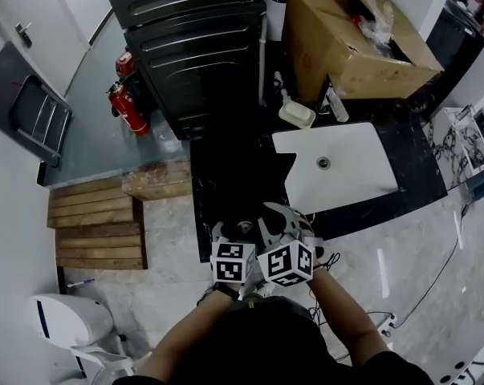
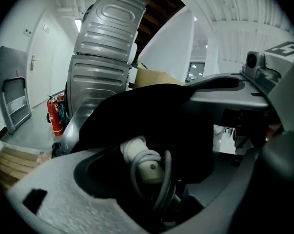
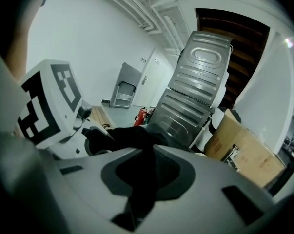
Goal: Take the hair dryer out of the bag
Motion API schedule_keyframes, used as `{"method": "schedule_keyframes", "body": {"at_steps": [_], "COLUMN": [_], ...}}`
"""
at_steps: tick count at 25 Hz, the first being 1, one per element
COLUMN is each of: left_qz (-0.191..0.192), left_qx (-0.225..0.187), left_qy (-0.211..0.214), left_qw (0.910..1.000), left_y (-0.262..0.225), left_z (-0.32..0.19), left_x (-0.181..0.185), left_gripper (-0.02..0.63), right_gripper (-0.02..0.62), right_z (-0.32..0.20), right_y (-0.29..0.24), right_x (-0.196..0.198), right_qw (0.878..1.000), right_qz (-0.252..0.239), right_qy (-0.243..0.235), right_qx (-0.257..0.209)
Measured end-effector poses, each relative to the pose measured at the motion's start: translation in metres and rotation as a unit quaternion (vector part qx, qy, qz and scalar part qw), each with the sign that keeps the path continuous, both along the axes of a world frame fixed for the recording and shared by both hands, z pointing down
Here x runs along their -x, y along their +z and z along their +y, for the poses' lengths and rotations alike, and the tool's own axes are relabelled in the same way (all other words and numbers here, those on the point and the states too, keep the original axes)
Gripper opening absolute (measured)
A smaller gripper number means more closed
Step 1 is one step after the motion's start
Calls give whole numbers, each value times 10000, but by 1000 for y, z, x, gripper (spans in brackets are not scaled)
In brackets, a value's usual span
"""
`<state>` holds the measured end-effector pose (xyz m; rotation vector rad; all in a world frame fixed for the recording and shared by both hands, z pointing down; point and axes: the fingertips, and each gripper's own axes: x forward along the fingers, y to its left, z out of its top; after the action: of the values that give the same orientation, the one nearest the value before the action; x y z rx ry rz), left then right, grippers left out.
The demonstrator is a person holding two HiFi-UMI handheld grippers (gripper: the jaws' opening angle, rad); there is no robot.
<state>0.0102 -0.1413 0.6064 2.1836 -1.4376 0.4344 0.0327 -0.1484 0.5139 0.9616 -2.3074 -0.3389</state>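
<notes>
A tall grey ribbed cabinet (image 1: 193,46) stands at the far side, with a black counter (image 1: 410,167) running out from it toward the near side. A white sink (image 1: 354,183) is set into the counter's right part. An open cardboard box (image 1: 338,54) sits at the far right. Stacked wooden pallets (image 1: 97,223) lie on the floor to the left, and two red fire extinguishers (image 1: 129,107) stand beyond them. The black bag (image 2: 137,116) is held up over the counter's near edge, left of the sink. Both grippers meet at the bag, side by side. The right gripper (image 3: 144,189) has its jaws pinched together on a fold of the bag's black fabric. The left gripper (image 2: 171,194) reaches into the bag's open mouth, its jaws drawn narrow on the hair dryer (image 2: 137,152). Only the white end and the grey coiled cable of the hair dryer show, inside the bag.
</notes>
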Motion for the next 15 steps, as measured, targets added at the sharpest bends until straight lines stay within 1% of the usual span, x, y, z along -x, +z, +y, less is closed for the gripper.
{"method": "schedule_keyframes", "body": {"at_steps": [3, 5, 7, 9, 11, 13, 15], "left_qz": [-165, -321, -393, -518, -859, -1094, -1100], "left_qx": [105, 146, 234, 440, 609, 567, 567], "left_qy": [-34, -142, -170, 16, 340, 513, 587], "left_qw": [9998, 9993, 9988, 9977, 9939, 9911, 9906], "left_y": [-1, -2, 0, 11, 29, 38, 38], "left_z": [0, -3, -7, -9, -10, -13, -15], "left_x": [10, 23, 31, 26, 16, 11, 10], "left_gripper": [334, 309, 304, 304, 313, 327, 327], "right_gripper": [44, 44, 44, 43, 43, 43, 43], "right_z": [-1, -1, 1, 3, 6, 8, 9], "right_y": [0, -1, -1, 0, 0, 1, 2], "right_x": [-3, -4, -4, -2, 1, 2, 2], "right_qw": [10000, 10000, 10000, 9999, 9998, 9998, 9998], "right_qz": [-23, -47, -80, -104, -114, -98, -91], "right_qy": [-6, -19, -43, -81, -129, -172, -186], "right_qx": [12, 18, 28, 36, 60, 57, 51]}}
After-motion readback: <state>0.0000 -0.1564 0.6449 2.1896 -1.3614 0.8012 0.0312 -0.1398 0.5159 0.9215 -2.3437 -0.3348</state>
